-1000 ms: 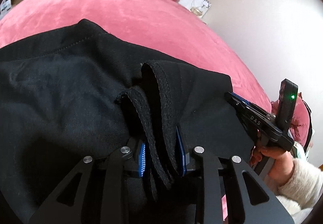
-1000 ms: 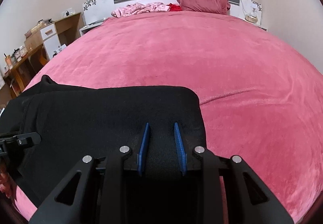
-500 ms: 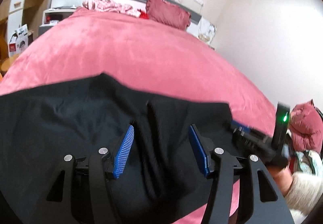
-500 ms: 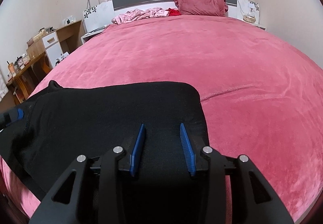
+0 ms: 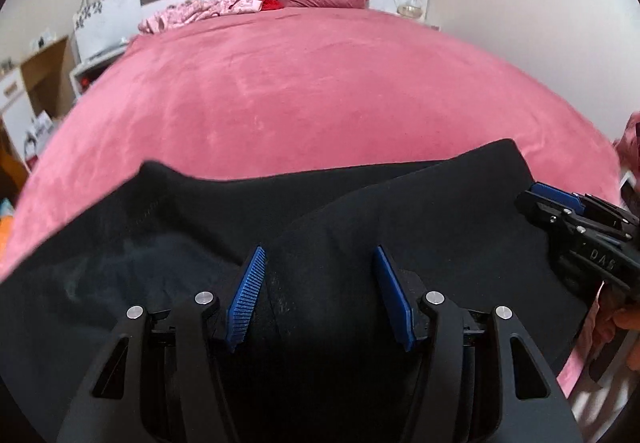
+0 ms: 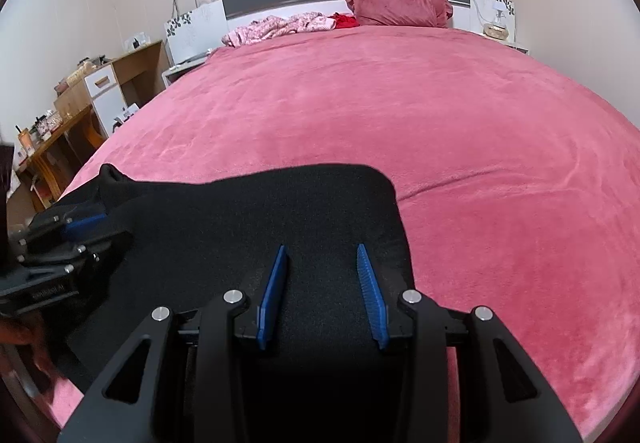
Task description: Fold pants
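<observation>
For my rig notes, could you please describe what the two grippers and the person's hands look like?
Both grippers, left and right, are matte black with cut-out linkages, silver screws and ribbed blue pads. The right gripper's side carries white lettering, apparently "DAS". No cables show. Only blurred bare fingers are visible.

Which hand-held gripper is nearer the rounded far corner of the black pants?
Right. The right hand-held gripper sits open just behind the rounded corner of the black pants; the left hand-held gripper, also open, is farther along toward the other end.

The folded black fabric pants (image 6: 248, 219) lay on the pink velvet-covered bed (image 6: 400, 123), near its front edge; the ruffled maroon pillow (image 6: 400, 5) sat at the headboard end.
</observation>
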Demonstrator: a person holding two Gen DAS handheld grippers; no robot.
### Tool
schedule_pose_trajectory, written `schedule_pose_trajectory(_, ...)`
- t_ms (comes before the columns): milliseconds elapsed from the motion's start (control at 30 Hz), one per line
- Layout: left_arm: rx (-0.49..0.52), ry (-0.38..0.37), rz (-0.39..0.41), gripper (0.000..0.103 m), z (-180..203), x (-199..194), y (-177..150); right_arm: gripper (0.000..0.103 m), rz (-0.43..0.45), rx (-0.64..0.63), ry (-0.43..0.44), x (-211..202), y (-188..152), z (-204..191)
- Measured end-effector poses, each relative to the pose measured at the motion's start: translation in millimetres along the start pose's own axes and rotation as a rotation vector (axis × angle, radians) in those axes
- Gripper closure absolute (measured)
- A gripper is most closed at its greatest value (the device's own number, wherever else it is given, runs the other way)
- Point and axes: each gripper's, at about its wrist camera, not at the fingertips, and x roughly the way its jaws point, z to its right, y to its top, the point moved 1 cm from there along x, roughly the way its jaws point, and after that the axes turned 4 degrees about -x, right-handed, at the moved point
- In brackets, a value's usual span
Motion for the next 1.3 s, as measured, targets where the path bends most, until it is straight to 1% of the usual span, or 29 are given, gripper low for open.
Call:
schedule_pose_trajectory(33, -0.015, -0.003, -0.002, 0.043, -3, 0, 0, 0.065, 0.005, 0.003, 0.001, -3, 5, -1)
schedule_pose_trajectory(100, -0.035, -0.012, -0.002, 0.042, -7, 0, -2, 0.065, 0.014, 0.019, 0.011, -5, 15, -1)
schedule_pose_trajectory(167, -0.032, -0.007, 0.001, 0.039, -5, 1, -1, 0.065, -0.006, 0.045, 0.011, 0, 21, 4)
schedule_pose_trajectory(200, -0.034, -0.002, 0.000, 0.036, -6, 2, -2, 0.066, -0.036, 0.059, 0.009, 9, 22, 8)
schedule_pose_trajectory(267, -0.072, 0.000, -0.023, 0.024, -10, 6, 1, 0.067, -0.090, 0.029, -0.019, 26, 26, 12)
schedule_pose_trajectory(300, -0.118, -0.026, -0.047, 0.022, -17, 13, 3, 0.067, -0.105, 0.013, -0.025, 32, 28, 12)
schedule_pose_trajectory(333, -0.133, -0.038, -0.059, 0.020, -19, 17, 4, 0.066, -0.116, 0.013, -0.030, 39, 30, 12)
schedule_pose_trajectory(367, -0.123, -0.036, -0.064, 0.018, -19, 21, 6, 0.066, -0.124, 0.021, -0.033, 44, 32, 13)
schedule_pose_trajectory(400, -0.096, -0.022, -0.063, 0.017, -16, 23, 7, 0.066, -0.127, 0.024, -0.037, 48, 34, 13)
schedule_pose_trajectory(467, -0.086, -0.014, -0.053, 0.017, -14, 22, 6, 0.065, -0.122, 0.014, -0.035, 49, 35, 14)
schedule_pose_trajectory(533, -0.089, -0.028, -0.032, 0.017, -16, 19, 3, 0.064, -0.099, 0.036, 0.007, 41, 32, 20)
schedule_pose_trajectory(600, -0.092, -0.041, -0.023, 0.017, -18, 15, 2, 0.063, -0.091, 0.095, 0.055, 26, 29, 29)
schedule_pose_trajectory(667, -0.101, -0.046, -0.019, 0.017, -19, 5, -3, 0.061, -0.086, 0.130, 0.042, -2, 27, 38)
schedule_pose_trajectory(733, -0.120, -0.040, -0.016, 0.013, -20, -6, -10, 0.061, -0.082, 0.106, 0.025, -24, 22, 40)
schedule_pose_trajectory(800, -0.130, -0.034, 0.002, 0.013, -19, -17, -20, 0.061, -0.111, 0.064, -0.014, -37, 15, 38)
schedule_pose_trajectory(867, -0.101, -0.019, 0.014, 0.013, -15, -24, -27, 0.062, -0.181, 0.038, -0.052, -37, 1, 36)
schedule_pose_trajectory(900, -0.076, -0.013, 0.017, 0.013, -12, -26, -30, 0.060, -0.234, 0.027, -0.094, -33, -8, 36)
schedule_pose_trajectory(933, -0.055, -0.015, 0.014, 0.013, -11, -28, -32, 0.058, -0.264, 0.031, -0.115, -31, -14, 38)
schedule_pose_trajectory(1000, -0.023, -0.013, -0.007, 0.013, -11, -28, -33, 0.049, -0.281, 0.063, -0.134, -31, -19, 44)
schedule_pose_trajectory(1067, -0.007, -0.006, -0.016, 0.013, -10, -26, -34, 0.044, -0.298, 0.080, -0.142, -30, -18, 47)
schedule_pose_trajectory(1133, -0.007, -0.005, -0.017, 0.013, -11, -27, -35, 0.042, -0.291, 0.093, -0.151, -32, -17, 47)
schedule_pose_trajectory(1167, -0.022, -0.013, -0.021, 0.013, -13, -30, -34, 0.042, -0.275, 0.103, -0.159, -36, -15, 46)
schedule_pose_trajectory(1200, -0.039, -0.023, -0.023, 0.013, -15, -33, -34, 0.042, -0.240, 0.123, -0.161, -43, -12, 42)
schedule_pose_trajectory(1233, -0.069, -0.042, -0.024, 0.013, -21, -38, -35, 0.042, -0.207, 0.140, -0.140, -49, -10, 39)
schedule_pose_trajectory(1267, -0.090, -0.053, -0.022, 0.013, -25, -43, -36, 0.042, -0.158, 0.151, -0.089, -55, -6, 30)
schedule_pose_trajectory(1300, -0.123, -0.060, -0.014, 0.013, -33, -50, -38, 0.042, -0.128, 0.146, -0.059, -58, -2, 26)
